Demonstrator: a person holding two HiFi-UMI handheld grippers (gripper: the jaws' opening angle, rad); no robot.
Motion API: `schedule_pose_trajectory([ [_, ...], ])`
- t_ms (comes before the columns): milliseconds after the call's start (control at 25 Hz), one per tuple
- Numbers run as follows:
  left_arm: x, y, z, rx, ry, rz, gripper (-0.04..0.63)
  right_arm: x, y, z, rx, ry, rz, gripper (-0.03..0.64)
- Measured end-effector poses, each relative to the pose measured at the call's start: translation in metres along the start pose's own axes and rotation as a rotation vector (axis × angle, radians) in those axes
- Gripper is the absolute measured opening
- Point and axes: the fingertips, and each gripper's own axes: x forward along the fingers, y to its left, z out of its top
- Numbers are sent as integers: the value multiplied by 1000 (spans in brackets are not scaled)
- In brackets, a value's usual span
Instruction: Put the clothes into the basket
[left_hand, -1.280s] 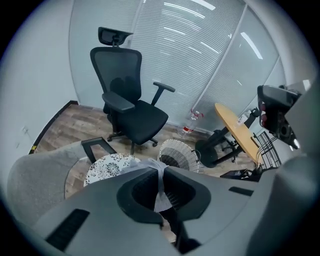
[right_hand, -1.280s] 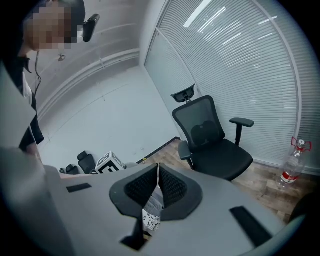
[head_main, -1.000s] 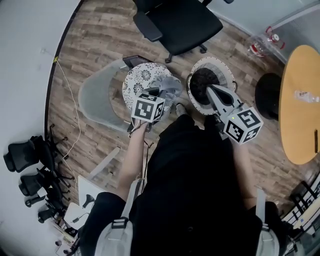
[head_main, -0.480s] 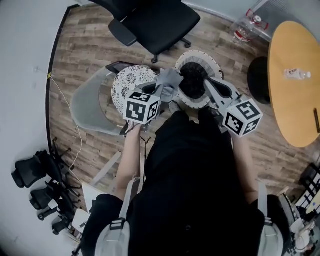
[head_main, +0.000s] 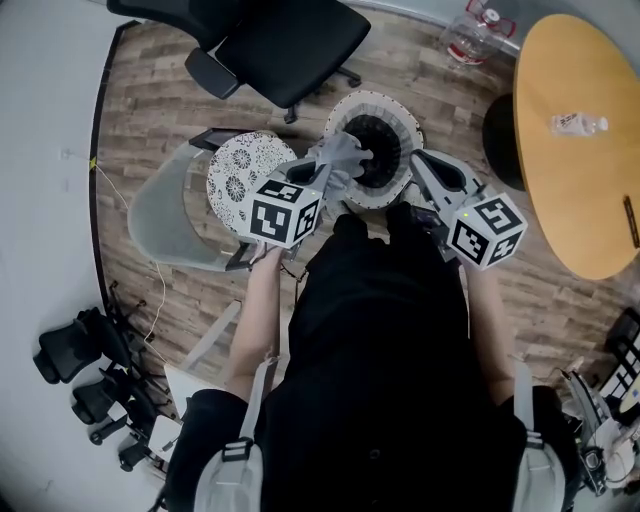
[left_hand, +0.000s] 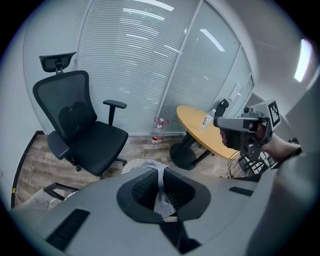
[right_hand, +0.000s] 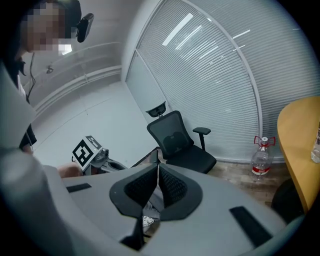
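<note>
- A basket (head_main: 385, 103) stands on the floor in front of the person.
- A round object (head_main: 235, 175) sits just left of it.
- An office chair (head_main: 285, 40) stands behind both.
- A cloth (head_main: 340, 155), pinched in the left gripper (head_main: 322, 172), hangs over the basket's left rim.
- A table (head_main: 590, 200) stands to the right, with a bottle (head_main: 578, 124) on it.

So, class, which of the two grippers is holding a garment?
The left gripper: a grey garment is pinched between its fingers, while the right gripper is shut on nothing.

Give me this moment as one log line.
left hand-held gripper: shut on grey garment | right hand-held gripper: shut, empty | garment: over basket rim
</note>
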Motion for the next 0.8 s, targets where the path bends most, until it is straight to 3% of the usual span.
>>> schedule_pose_trajectory([
  [400,68,-26,1,-36,47,7,23,-28,-45,-16,40,58,22,18],
  [800,129,-41,-23,-66,121,21,23,-42,-69,-31,46,138,67,18],
])
